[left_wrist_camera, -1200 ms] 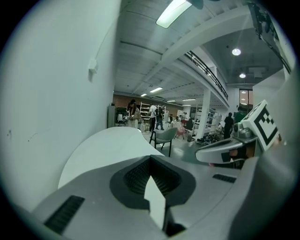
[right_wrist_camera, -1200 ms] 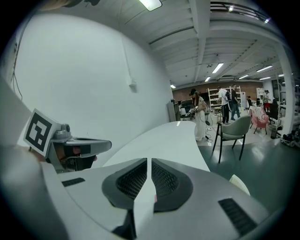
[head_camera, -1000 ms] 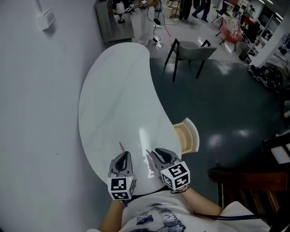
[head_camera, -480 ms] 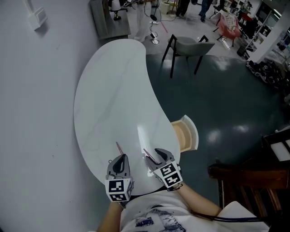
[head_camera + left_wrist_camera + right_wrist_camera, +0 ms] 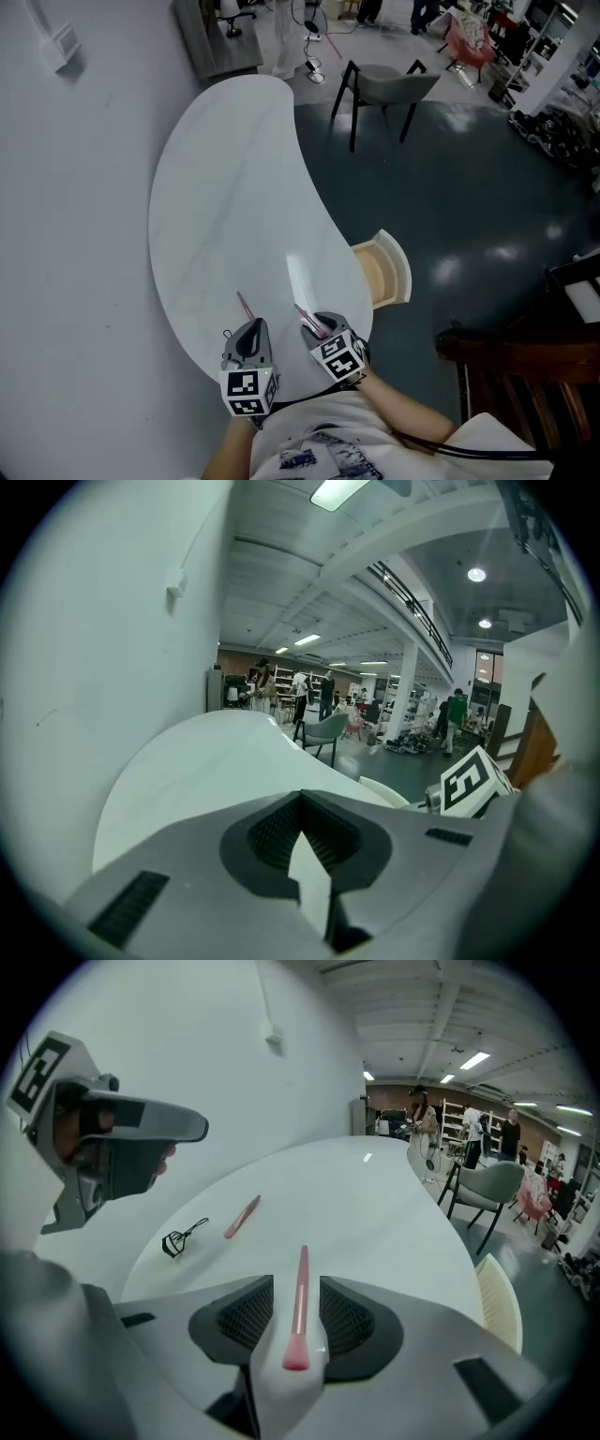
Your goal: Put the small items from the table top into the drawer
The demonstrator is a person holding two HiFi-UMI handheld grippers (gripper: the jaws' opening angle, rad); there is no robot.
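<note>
Pink slim stick (image 5: 301,1297), rounded end

Grey tongs (image 5: 251,326), marker cubes (image 5: 248,390), white shirt (image 5: 314,452)

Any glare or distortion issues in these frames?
Head view: glare streak on the white table by the drawer, lights mirrored on the dark floor. Both gripper views: heavy fisheye, black corners; right gripper view shows the pink brush sharp.

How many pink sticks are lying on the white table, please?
2. One pink stick lies near the table's near edge; the other lies farther out to the left, beside a black eyelash curler. More could be hidden.
</note>
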